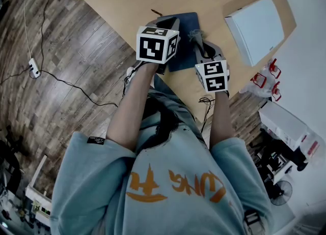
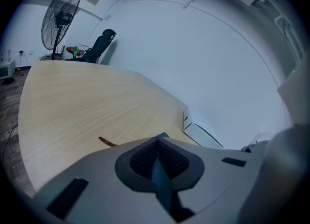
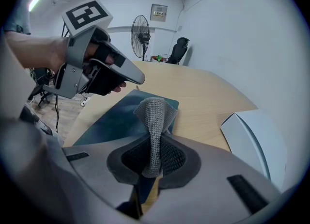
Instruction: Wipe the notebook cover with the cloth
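Left gripper (image 2: 157, 149): jaws together on a thin blue edge, probably the notebook (image 1: 184, 38) cover.
Right gripper (image 3: 154, 157): clamped on the grey knit cloth (image 3: 155, 114).
Cloth: above the notebook's right side.
Notebook: on the table (image 1: 127, 0), near its front edge.
White box (image 1: 254, 28): apart, to the right.

I read the cloth (image 3: 154, 116) as a coarse grey knit, rough against the finely gridded black pads (image 3: 175, 160) of my right hand-held gripper (image 3: 154, 139), whose shell looks like matt grey plastic. The notebook (image 3: 116, 121) cover is smooth, matt dark teal. The surface (image 2: 82, 102) is pale wood grain with a dull finish.
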The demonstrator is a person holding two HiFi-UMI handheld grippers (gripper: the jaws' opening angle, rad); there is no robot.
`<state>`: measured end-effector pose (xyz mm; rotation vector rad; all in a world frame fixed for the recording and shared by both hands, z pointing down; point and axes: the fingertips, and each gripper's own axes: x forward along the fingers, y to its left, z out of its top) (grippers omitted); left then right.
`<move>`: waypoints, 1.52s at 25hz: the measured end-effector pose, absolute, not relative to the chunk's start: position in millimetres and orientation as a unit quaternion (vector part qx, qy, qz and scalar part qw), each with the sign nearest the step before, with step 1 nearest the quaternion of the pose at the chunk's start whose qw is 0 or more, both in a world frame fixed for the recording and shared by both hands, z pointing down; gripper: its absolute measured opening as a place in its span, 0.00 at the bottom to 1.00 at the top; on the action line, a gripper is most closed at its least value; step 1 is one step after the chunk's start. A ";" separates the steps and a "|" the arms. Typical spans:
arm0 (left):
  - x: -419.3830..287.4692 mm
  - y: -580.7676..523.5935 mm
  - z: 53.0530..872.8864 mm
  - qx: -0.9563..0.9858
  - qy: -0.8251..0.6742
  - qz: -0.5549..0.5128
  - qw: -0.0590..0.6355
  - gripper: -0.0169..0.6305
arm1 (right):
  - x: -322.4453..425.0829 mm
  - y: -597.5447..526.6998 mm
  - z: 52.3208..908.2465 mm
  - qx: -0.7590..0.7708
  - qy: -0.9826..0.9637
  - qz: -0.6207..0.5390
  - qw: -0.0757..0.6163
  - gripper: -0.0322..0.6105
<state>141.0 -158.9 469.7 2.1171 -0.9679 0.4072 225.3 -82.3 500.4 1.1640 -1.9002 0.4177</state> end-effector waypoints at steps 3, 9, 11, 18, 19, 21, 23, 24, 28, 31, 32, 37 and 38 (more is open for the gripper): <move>141.7 -156.1 468.2 0.831 -0.376 0.161 0.378 0.05 | 227.8 -75.0 500.4 0.469 -0.757 0.171 0.421 0.10; 139.8 -147.4 465.3 0.834 -0.371 0.163 0.374 0.05 | 230.6 -59.1 500.3 0.481 -0.751 0.177 0.417 0.10; 136.7 -145.0 465.9 0.834 -0.370 0.165 0.374 0.05 | 231.6 -55.4 501.1 0.486 -0.748 0.179 0.414 0.10; 127.2 -130.8 463.7 0.838 -0.363 0.167 0.371 0.05 | 233.2 -33.3 502.0 0.503 -0.739 0.188 0.407 0.10; 126.9 -128.8 462.3 0.840 -0.361 0.167 0.370 0.05 | 233.7 -29.3 502.2 0.506 -0.737 0.190 0.407 0.10; 127.1 -124.8 459.7 0.843 -0.356 0.167 0.367 0.05 | 235.3 -21.5 503.1 0.511 -0.733 0.192 0.406 0.10; 127.6 -120.9 457.8 0.846 -0.352 0.168 0.363 0.05 | 237.4 -14.4 504.1 0.516 -0.729 0.195 0.406 0.10; 127.4 -118.9 456.8 0.848 -0.350 0.168 0.361 0.05 | 238.4 -11.1 504.5 0.519 -0.727 0.196 0.405 0.10; 122.7 -110.1 451.6 0.853 -0.343 0.168 0.354 0.05 | 240.3 1.1 504.9 0.533 -0.718 0.200 0.401 0.10; 118.3 -104.3 446.8 0.857 -0.339 0.166 0.350 0.05 | 241.0 10.8 505.5 0.542 -0.710 0.202 0.402 0.10; 117.1 -102.9 444.5 0.859 -0.338 0.165 0.348 0.05 | 242.2 14.1 505.8 0.546 -0.705 0.203 0.406 0.10; 110.2 -102.5 430.0 0.867 -0.335 0.159 0.333 0.05 | 252.8 19.1 498.7 0.585 -0.662 0.201 0.423 0.10; 108.7 -103.1 426.7 0.869 -0.335 0.157 0.330 0.05 | 252.0 15.8 493.4 0.594 -0.662 0.198 0.412 0.10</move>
